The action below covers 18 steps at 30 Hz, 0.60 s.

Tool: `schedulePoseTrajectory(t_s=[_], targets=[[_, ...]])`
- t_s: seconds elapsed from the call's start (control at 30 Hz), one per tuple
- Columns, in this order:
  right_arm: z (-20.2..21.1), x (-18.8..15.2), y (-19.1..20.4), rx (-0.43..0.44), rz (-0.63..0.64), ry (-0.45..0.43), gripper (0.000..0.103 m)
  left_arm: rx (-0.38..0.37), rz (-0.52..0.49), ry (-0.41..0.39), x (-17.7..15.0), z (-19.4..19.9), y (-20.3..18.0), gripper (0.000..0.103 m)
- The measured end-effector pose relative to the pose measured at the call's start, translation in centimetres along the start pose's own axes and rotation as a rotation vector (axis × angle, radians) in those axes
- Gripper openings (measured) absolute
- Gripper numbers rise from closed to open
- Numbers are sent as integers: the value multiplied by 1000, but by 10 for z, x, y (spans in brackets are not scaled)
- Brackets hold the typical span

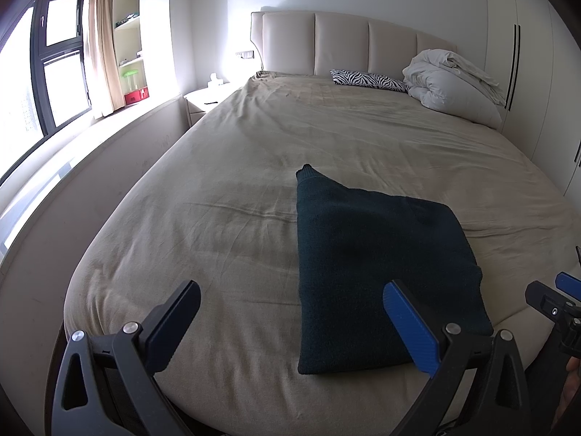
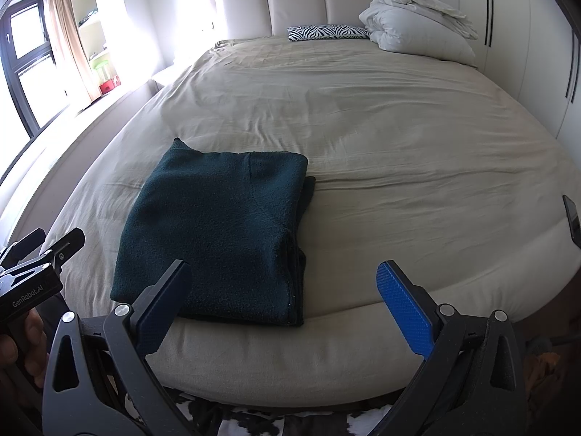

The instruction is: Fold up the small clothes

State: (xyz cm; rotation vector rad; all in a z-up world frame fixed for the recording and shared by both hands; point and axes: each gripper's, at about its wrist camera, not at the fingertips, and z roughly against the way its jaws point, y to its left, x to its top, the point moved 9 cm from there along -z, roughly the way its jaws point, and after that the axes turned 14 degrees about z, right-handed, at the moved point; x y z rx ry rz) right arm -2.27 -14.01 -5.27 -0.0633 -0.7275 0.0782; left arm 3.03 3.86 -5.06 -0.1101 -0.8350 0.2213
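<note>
A dark green garment lies folded into a rough rectangle on the beige sheet of the bed, close to the foot edge, with one narrow corner pointing toward the headboard. The left gripper hangs above the foot of the bed, fingers spread wide and empty, the garment just ahead. The right gripper is likewise spread wide, holding nothing. A bundled white duvet and zebra-print pillow sit near the headboard.
</note>
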Motion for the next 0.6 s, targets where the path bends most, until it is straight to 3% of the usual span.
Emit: schedulePoseTrajectory(t_s=[0.6], targets=[[-2, -8, 5, 2, -4, 7, 103, 8, -3, 11, -3, -7, 5, 103]])
